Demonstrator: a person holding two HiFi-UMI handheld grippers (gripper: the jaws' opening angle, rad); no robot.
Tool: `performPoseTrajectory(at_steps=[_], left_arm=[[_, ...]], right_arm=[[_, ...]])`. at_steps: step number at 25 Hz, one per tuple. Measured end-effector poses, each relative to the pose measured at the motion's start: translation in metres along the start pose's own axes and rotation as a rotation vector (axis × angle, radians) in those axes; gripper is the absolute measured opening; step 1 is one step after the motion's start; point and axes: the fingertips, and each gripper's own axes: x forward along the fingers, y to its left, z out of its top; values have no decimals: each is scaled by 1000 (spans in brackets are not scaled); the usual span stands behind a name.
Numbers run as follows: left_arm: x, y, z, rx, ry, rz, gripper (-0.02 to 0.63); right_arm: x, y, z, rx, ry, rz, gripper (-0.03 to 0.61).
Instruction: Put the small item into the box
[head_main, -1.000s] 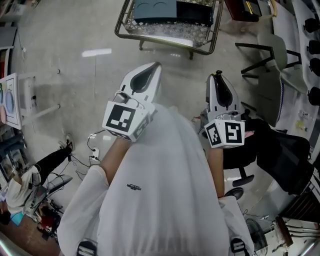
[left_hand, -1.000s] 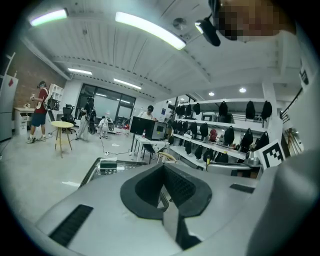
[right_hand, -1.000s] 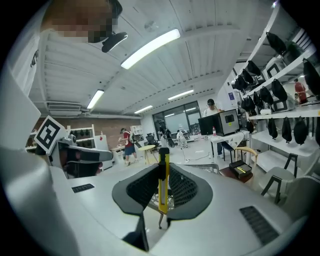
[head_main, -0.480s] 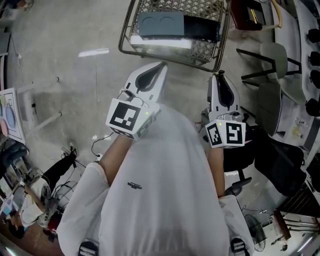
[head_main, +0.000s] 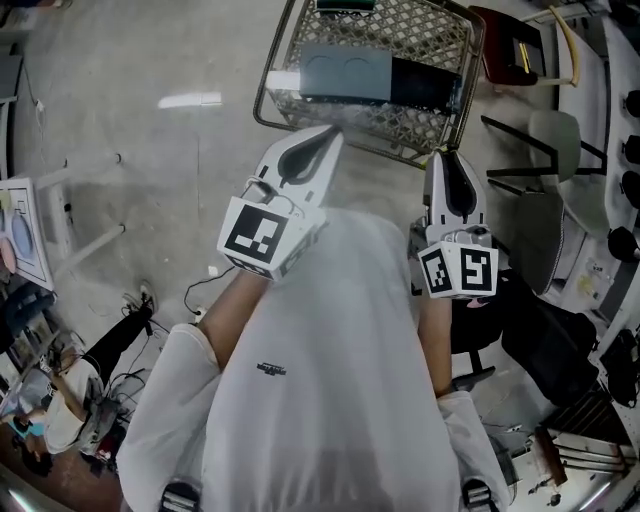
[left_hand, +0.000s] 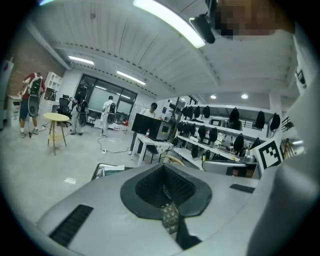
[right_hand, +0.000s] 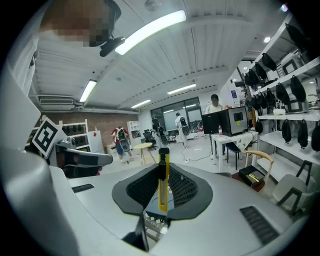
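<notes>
L gripper (head_main: 322, 138) jaws pressed together, nothing between. R gripper (head_main: 447, 160) jaws pinching yellow cutter (right_hand: 163, 176), upright, blade end up. Both held vs chest, tips toward 12 o'clock. Wire basket (head_main: 271, 82) on floor at 12 o'clock, grey box (head_main: 345, 72) inside. Cutter apart from box.

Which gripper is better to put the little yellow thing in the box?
Right. The right gripper is shut on the slim yellow-and-black tool, close to the wire basket holding the grey-blue box. The left gripper is shut with nothing in it.
</notes>
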Motion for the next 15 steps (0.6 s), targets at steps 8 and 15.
performPoseTrajectory(at_steps=[8,15], left_arm=[[34,0,6,2,13,30,2],[68,-20,15,3,3,75,2]], right_arm=[[20,-31,13,-10,4,50,54],[31,-70,28,-12,-5,111,53]])
